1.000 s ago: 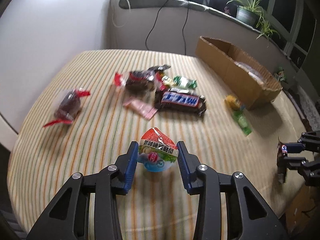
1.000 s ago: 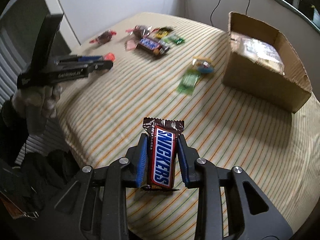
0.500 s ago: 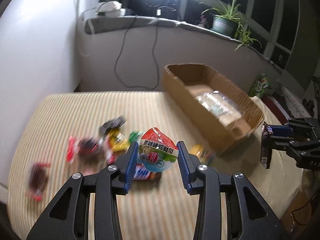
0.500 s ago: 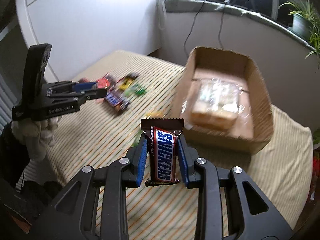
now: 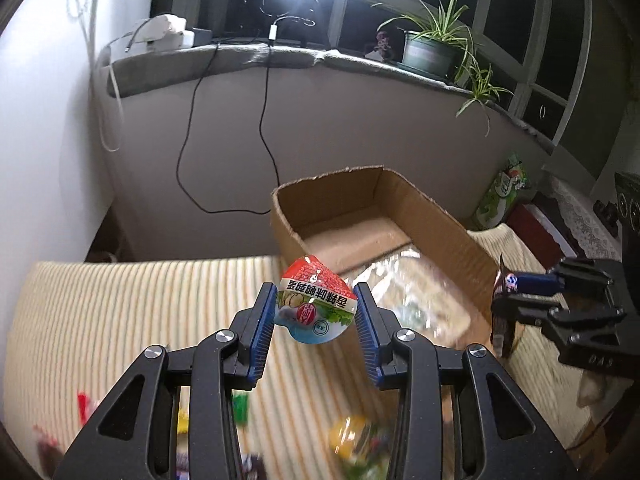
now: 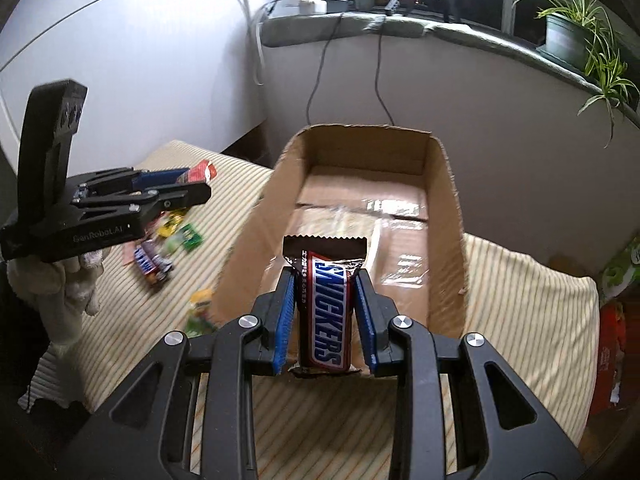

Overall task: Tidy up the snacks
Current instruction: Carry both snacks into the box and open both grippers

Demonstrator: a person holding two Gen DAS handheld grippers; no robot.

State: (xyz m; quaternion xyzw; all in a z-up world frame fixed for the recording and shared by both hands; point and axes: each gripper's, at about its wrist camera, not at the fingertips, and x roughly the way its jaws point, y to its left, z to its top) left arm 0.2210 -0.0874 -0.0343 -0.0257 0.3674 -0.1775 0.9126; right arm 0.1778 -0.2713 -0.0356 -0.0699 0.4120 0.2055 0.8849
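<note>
My left gripper (image 5: 316,304) is shut on a small jelly cup (image 5: 314,306) with a red and white lid, held in the air in front of the open cardboard box (image 5: 432,216). My right gripper (image 6: 325,280) is shut on a Snickers bar (image 6: 325,304), held upright just before the near wall of the same box (image 6: 256,248). A clear plastic packet (image 6: 352,232) lies inside the box. The right gripper with its bar also shows in the left wrist view (image 5: 516,300), at the box's right side. The left gripper shows in the right wrist view (image 6: 176,188), left of the box.
The box stands on a striped tablecloth (image 6: 520,304). Several loose snacks (image 6: 160,252) lie on the cloth left of the box, blurred. A window ledge with a potted plant (image 5: 432,52) and hanging cables (image 5: 264,128) runs behind the table.
Both grippers have lifted and swung toward the box with their snacks still held. The box now sits closer and more central in both views; the loose snacks have dropped low.
</note>
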